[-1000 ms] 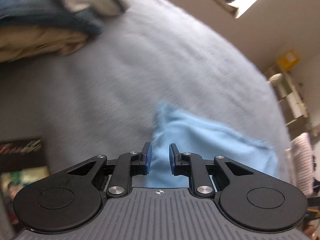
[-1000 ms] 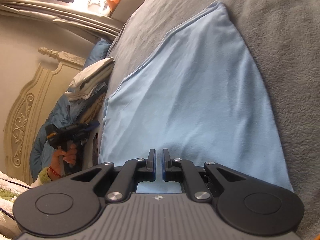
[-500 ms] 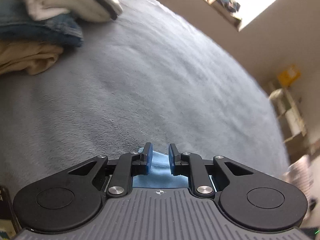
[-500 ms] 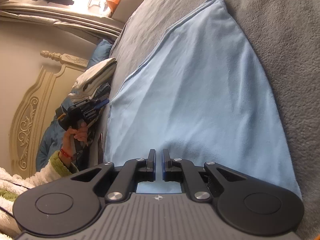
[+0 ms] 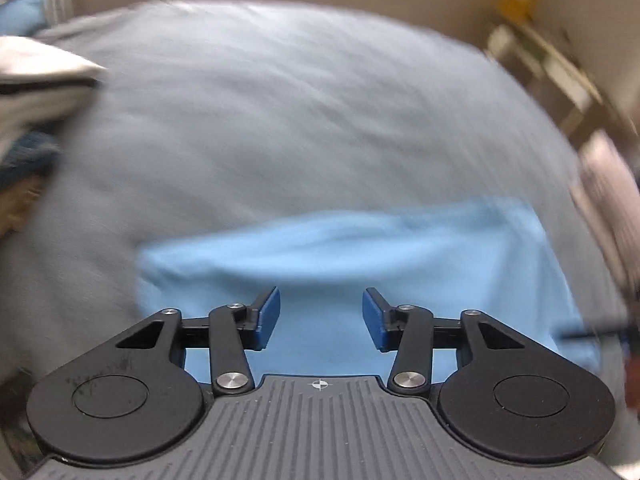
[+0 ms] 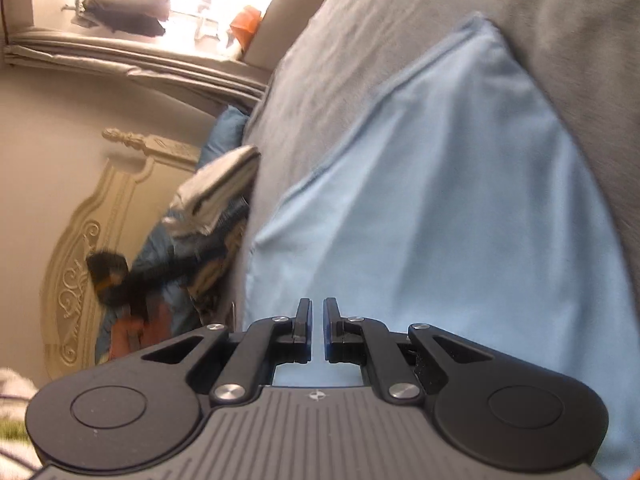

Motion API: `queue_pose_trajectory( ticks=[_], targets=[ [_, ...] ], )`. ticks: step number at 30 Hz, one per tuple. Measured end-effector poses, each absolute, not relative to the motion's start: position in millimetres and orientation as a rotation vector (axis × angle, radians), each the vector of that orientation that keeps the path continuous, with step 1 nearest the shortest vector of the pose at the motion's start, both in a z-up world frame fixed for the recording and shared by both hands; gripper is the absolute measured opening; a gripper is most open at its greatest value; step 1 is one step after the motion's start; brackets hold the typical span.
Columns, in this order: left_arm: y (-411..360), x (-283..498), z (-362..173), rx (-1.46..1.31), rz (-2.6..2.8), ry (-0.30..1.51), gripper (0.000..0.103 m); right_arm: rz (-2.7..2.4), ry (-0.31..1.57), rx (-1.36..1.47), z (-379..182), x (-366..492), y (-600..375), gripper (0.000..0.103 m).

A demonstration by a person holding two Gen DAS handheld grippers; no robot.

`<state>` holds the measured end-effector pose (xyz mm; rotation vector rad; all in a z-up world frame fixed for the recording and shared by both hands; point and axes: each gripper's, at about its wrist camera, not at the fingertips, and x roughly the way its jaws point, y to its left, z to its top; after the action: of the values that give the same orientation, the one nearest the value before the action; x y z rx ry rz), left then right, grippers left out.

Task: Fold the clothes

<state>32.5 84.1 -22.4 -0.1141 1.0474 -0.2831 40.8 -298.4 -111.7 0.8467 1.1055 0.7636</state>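
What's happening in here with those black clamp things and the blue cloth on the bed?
A person is folding laundry with a hand-held gripper in each hand. A light blue garment lies spread on the grey blanket. The left hand-held gripper hangs over it with its jaws wide apart, holding nothing. The right hand-held gripper is at the garment's near edge, jaws nearly closed; whether it grips cloth cannot be told. A pile of other clothes sits by the headboard.

Your left gripper (image 5: 319, 319) opened its jaws wide, swung back over the light blue garment (image 5: 360, 256), view blurred with motion.
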Motion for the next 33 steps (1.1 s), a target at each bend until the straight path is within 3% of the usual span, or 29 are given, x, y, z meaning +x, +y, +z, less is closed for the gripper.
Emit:
queue_pose_trajectory(
  ticks=[6, 16, 28, 33],
  targets=[
    [39, 18, -67, -0.023, -0.284, 1.149, 0.046, 0.655, 1.116, 0.842, -125, 64, -278, 0.006],
    [38, 10, -68, -0.02, -0.179, 1.159, 0.054, 0.148, 0.886, 1.145, -133, 50, -381, 0.006],
    [28, 8, -65, -0.003, -0.102, 1.188, 0.067, 0.474, 1.184, 1.151, -151, 54, -285, 0.006],
    [28, 4, -66, 0.016, -0.089, 1.184, 0.069, 0.212, 1.037, 1.123, -141, 22, -338, 0.006]
  ],
)
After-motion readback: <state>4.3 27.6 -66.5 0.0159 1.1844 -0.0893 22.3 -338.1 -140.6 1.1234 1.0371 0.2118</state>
